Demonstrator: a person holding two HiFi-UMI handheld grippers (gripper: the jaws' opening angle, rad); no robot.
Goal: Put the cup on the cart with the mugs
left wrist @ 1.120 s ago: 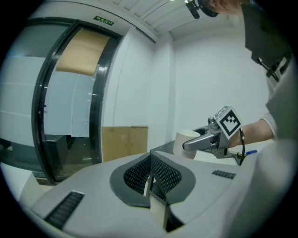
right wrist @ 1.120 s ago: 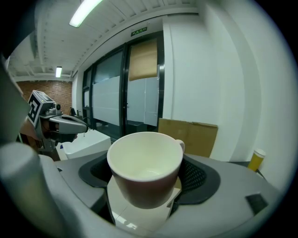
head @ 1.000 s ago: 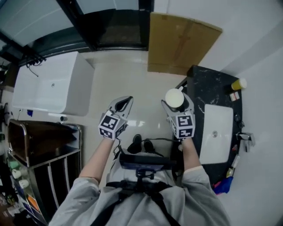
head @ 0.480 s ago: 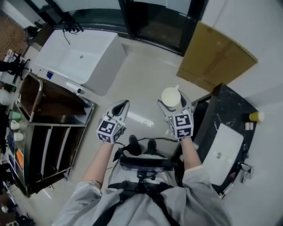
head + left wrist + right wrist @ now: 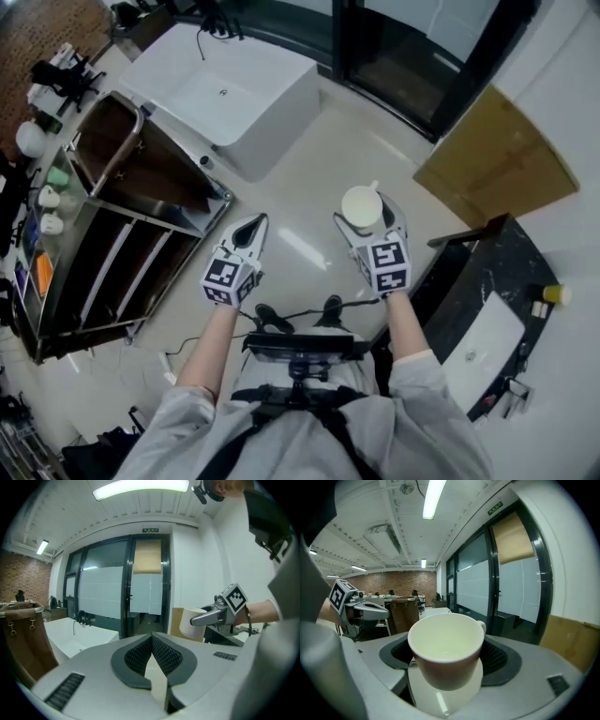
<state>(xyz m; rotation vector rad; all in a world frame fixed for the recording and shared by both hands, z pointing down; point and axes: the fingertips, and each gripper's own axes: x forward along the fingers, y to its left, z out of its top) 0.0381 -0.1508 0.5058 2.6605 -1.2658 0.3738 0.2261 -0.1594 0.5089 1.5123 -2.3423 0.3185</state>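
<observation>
The white cup (image 5: pixel 362 206) (empty, handle turned away) sits upright between the right gripper's (image 5: pixel 370 210) jaws, well right of the steel cart (image 5: pixel 141 216) holding mugs (image 5: pixel 47 198).

The cart (image 5: pixel 169 214) stands to my left, with the mugs (image 5: pixel 51 223) along its far left side. Just beyond the cart, further from me, is the tub (image 5: pixel 234 103). My left gripper (image 5: pixel 255 223) hangs over the floor just right of the cart's near corner. My right gripper (image 5: pixel 367 220) is further right again, with the cup (image 5: pixel 362 206) between its jaws. Well right of the cart is the counter (image 5: pixel 459 281), with the sink (image 5: pixel 483 352) set in it. The cardboard sheet (image 5: pixel 497 169) leans beyond the counter.
</observation>
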